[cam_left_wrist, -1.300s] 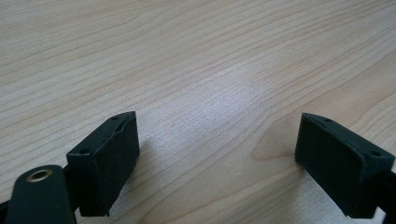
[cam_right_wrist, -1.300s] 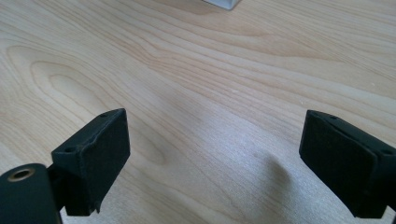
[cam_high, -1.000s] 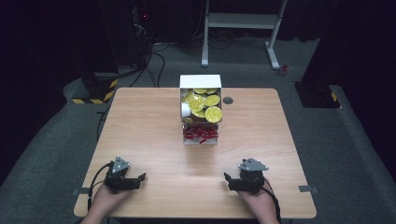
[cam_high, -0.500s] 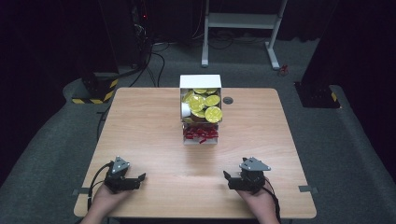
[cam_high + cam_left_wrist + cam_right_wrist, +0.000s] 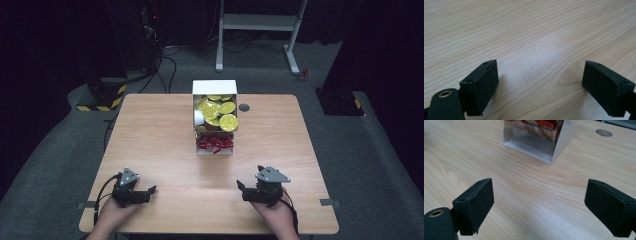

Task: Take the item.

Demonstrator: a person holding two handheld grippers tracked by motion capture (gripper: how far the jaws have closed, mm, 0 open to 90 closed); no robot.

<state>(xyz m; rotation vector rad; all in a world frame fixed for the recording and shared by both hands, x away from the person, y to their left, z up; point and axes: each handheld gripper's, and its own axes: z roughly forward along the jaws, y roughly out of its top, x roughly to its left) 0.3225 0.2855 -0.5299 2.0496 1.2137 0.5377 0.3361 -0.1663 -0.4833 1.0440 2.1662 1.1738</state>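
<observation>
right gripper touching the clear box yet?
Apart. The high view shows bare table between the right gripper and the clear box; the right gripper view shows open jaws short of it.

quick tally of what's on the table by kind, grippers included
Grippers: 2, the left gripper and the right gripper, both open and empty on the table
White box: 1
Clear box of red pieces: 1
Yellow-lidded cups: at least 5 visible, stacked, so the exact count is unclear
Total: 9 or more
</observation>
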